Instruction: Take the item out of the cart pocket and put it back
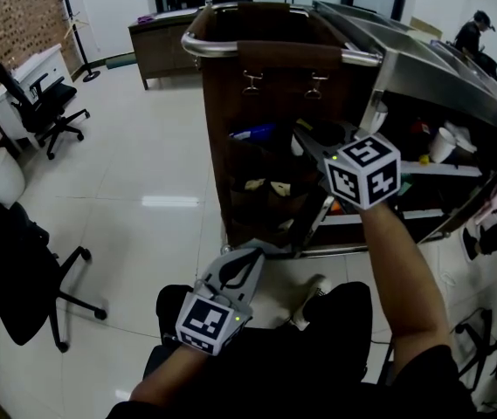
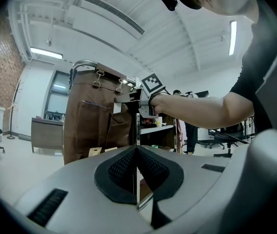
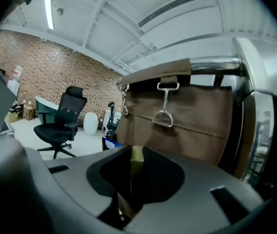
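Nearest to us, over the lap, the left gripper [image 1: 259,248] hangs low with its jaws pressed together and nothing between them; it points at the foot of the cart [image 1: 265,85]. Higher and more forward, the right gripper [image 1: 303,140] reaches to the cart's brown side, at the level of the upper pockets [image 1: 261,147]. Its jaws are clamped on a thin olive packet [image 3: 137,155], which we see edge-on and upright between the pads. The packet stands just before the brown fabric, below a metal clip [image 3: 163,116]; if its lower end sits inside a pocket, we cannot tell. Left of this gripper a blue item [image 1: 252,133] shows in an upper pocket, and pale small packs [image 1: 265,185] lie in the row under it. Behind the cart, well apart on the shiny floor [image 1: 143,173], a black chair [image 1: 43,103] stands beside a white desk [image 1: 30,72]
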Demonstrator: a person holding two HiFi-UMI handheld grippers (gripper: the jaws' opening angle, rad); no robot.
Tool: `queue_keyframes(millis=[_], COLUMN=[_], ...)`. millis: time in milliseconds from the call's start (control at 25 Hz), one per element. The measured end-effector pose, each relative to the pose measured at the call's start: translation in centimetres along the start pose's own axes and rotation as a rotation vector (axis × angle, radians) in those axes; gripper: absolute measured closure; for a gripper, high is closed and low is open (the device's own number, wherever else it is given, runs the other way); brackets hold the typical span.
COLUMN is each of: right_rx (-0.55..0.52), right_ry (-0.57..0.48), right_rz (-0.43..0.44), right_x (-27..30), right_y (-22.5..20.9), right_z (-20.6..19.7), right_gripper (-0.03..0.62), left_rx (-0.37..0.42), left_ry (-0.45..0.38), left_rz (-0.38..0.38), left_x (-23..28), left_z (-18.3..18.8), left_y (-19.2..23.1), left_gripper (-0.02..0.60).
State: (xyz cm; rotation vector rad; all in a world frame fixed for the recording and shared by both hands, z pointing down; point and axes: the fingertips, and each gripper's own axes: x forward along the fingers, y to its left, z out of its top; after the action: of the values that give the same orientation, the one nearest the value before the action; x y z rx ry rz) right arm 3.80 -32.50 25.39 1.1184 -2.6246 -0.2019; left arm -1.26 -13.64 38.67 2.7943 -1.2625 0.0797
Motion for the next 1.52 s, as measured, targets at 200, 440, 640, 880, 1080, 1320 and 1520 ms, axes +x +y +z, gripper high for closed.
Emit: queue_keyframes(millis=[200, 440, 640, 880, 1080, 1320, 1520], right_rx=[0.003, 0.016, 0.018, 0.001, -0.026, 0.023, 0.119], right_ry=[0.017, 0.022, 0.018, -0.001, -0.064, -0.171, -0.224], right_rz=[0.013, 0.016, 0.013, -0.003, -0.014, 0.032, 0.039], right_x=[0.7, 0.7, 0.7, 0.3, -1.3, -4.8, -7.4], right_y=[-0.1, -0.2, -0.1, -0.3, -0.1, 2.4, 3.5], right_z=[-0.8, -0.9, -0.9, -0.3, 2.3, 5.0, 5.0], right_gripper=[0.503, 0.499, 0.497, 0.486, 0.482, 0.582, 0.583], left_rx=[-0.004, 0.002, 0.006, 0.000, 0.007, 0.002, 0.003], left_ry=[0.003, -0.002, -0.002, 0.001, -0.001, 0.006, 0.003], left_rz=[0.001, -0.004, -0.003, 0.000, -0.003, -0.003, 0.004], left_x=[0.1, 0.1, 0.1, 0.0, 0.0, 0.0, -0.2], left_z=[-0.1, 0.3, 0.2, 0.4, 0.1, 0.0, 0.2], left_y=[0.0, -0.1, 0.0, -0.1, -0.1, -0.1, 0.1], left_gripper=[0.581, 0.581, 0.581, 0.581, 0.581, 0.581, 0.581])
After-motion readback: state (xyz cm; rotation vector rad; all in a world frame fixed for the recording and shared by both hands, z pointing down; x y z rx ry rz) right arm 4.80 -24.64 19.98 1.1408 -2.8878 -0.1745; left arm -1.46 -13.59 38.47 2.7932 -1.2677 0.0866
